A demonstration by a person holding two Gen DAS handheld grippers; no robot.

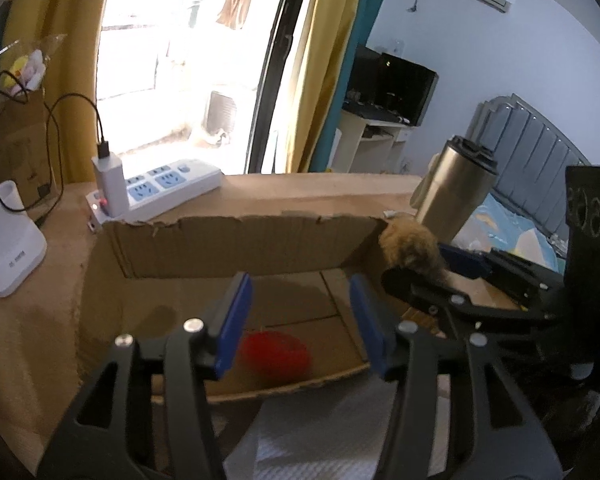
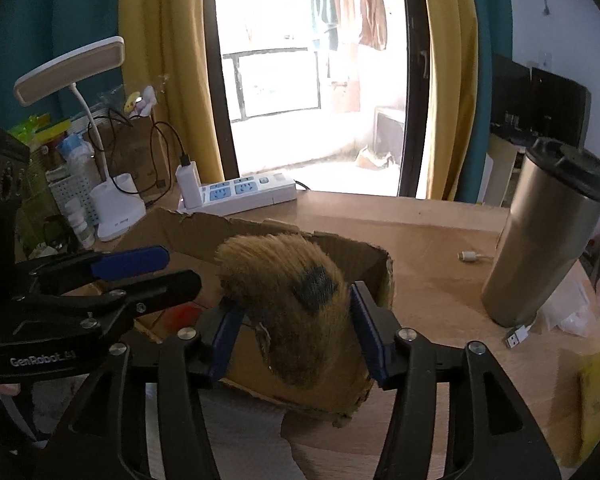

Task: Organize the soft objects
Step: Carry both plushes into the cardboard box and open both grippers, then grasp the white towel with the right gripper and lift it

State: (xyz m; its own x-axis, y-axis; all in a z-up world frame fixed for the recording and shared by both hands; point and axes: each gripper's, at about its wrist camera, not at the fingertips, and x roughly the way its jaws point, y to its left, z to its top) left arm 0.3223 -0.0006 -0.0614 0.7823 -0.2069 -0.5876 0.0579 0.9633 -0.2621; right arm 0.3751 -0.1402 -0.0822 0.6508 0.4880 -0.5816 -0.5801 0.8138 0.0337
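A torn cardboard box (image 1: pixel 240 240) lies open on the wooden table. My left gripper (image 1: pixel 300 284) hovers over it with its blue pads apart and nothing between them. Below the pads, a blurred red soft thing (image 1: pixel 274 354) is on the box floor. My right gripper (image 2: pixel 296 300) is shut on a brown furry toy (image 2: pixel 276 264) with a dark patch, held above the box's right corner (image 2: pixel 364 256). In the left wrist view, the toy (image 1: pixel 410 248) shows at the box's right end. The left gripper (image 2: pixel 182 269) reaches in from the left in the right wrist view.
Behind the box lie a white power strip (image 1: pixel 168 184) with a charger and a white lamp base (image 2: pixel 118 208). A steel tumbler (image 2: pixel 548 232) stands to the right, near a loose USB plug (image 2: pixel 518 336). White paper towel (image 1: pixel 320 432) lies before the box.
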